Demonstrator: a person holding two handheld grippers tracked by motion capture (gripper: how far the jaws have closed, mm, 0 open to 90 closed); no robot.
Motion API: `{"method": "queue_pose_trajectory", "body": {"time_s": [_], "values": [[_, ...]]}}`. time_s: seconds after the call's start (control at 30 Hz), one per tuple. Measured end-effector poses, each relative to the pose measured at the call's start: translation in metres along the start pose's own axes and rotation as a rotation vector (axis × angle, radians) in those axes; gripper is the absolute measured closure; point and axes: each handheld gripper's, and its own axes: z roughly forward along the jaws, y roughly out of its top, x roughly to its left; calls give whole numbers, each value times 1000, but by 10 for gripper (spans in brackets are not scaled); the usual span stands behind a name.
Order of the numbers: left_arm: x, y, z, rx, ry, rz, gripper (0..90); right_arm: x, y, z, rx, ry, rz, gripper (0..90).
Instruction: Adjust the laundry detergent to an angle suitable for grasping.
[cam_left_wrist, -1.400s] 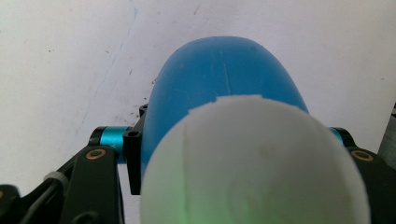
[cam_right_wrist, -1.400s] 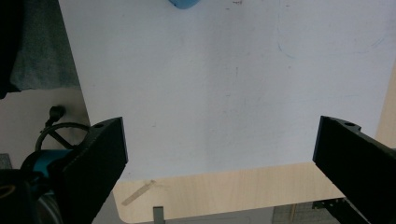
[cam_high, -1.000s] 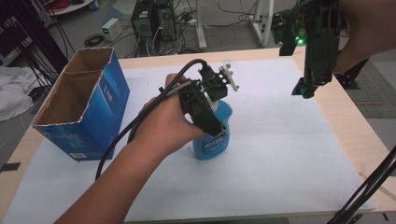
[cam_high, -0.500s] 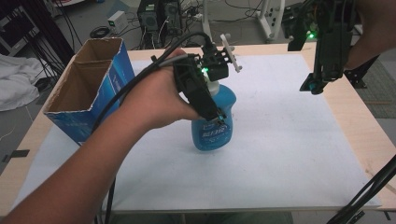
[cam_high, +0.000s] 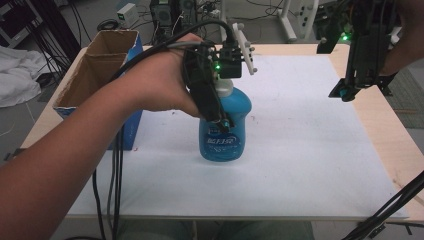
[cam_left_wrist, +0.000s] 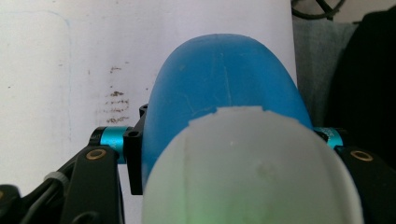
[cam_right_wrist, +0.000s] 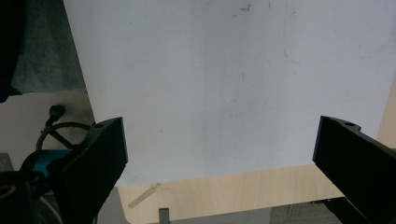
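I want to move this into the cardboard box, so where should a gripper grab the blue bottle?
Grip the blue bottle at its narrow shoulder just under the white cap, coming from above with a jaw on either side. It stands upright and its body widens below, so the top is likely the easiest part to span. The left gripper is shut there.

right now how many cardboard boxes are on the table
1. The open cardboard box with blue sides stands at the table's far left edge, left of the blue bottle that the left tool grips. Anything behind the forearm may be hidden.
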Motion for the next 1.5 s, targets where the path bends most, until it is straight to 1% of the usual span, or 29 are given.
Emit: {"method": "queue_pose_trajectory", "body": {"time_s": [0.1, 0.2, 0.27, 0.3, 0.37, 0.4, 0.43, 0.53, 0.6, 0.63, 0.67, 0.7, 0.77, 0.87, 0.93, 1.0, 1.03, 1.07, 1.17, 1.2, 1.23, 1.27, 1.37, 1.4, 1.43, 1.47, 1.5], "values": [[-2, -4, -1, -2, 0, 60, 387, 1, 1, 1, -1, -2, 3, 22], [-2, -8, -2, -13, -6, 102, 387, 2, 2, 2, 2, -1, 2, 21], [-2, -10, -3, -24, -22, 123, 387, 2, 2, 1, 8, -2, -3, 22], [-3, -11, -3, -32, -31, 131, 387, 3, 3, 2, 4, -2, 2, 21], [-4, -13, -2, -37, -47, 162, 387, 4, 3, 1, 4, -4, 6, 21], [-4, -13, -2, -37, -47, 162, 387, 4, 3, 1, 2, -4, 6, 22], [-6, -15, -1, -35, -58, 204, 387, 5, 3, 2, 1, -3, 8, 22], [-8, -16, 3, -26, -70, 244, 387, 5, 3, 3, 2, -3, 6, 22], [-8, -17, 4, -17, -71, 292, 387, 5, 3, 4, 3, -4, 8, 22], [-8, -18, 5, -20, -74, 298, 387, 5, 3, 4, 3, -5, 9, 22], [-9, -19, 6, -22, -77, 319, 387, 5, 3, 4, 2, -5, 8, 22], [-9, -19, 6, -22, -80, 350, 387, 6, 3, 3, 3, -4, 6, 22], [-10, -21, 7, -33, -88, 363, 387, 6, 2, 3, 1, -5, 5, 22], [-10, -22, 8, -36, -95, 392, 387, 6, 1, 3, 3, -6, 8, 22], [-10, -23, 9, -32, -96, 410, 387, 6, 1, 3, -1, -6, 7, 22], [-9, -25, 11, -23, -102, 419, 387, 7, 0, 4, 0, -7, 9, 22], [-9, -25, 12, -23, -104, 416, 387, 7, 0, 4, -3, -5, 8, 22], [-8, -26, 13, -10, -104, 426, 387, 7, 0, 5, -2, -5, 8, 22], [-8, -28, 16, -8, -109, 422, 387, 8, -1, 6, -2, -3, 12, 22], [-8, -31, 20, -11, -119, 413, 386, 8, -1, 6, -2, -2, 15, 22], [-8, -31, 20, -11, -119, 413, 387, 8, -1, 6, -2, -2, 15, 22], [-8, -34, 22, -21, -127, 411, 386, 7, -1, 7, -2, -3, 12, 22], [-6, -37, 23, -31, -144, 422, 386, 6, -2, 7, -6, -4, 10, 22], [-7, -38, 24, -39, -150, 413, 386, 6, -2, 7, -6, -3, 11, 22], [-6, -38, 24, -42, -156, 413, 386, 6, -1, 7, -6, -2, 10, 22], [-6, -39, 24, -41, -156, 421, 386, 6, -1, 7, -6, -3, 14, 22], [-6, -39, 24, -43, -156, 420, 386, 6, -1, 7, -5, -4, 12, 22]]}}
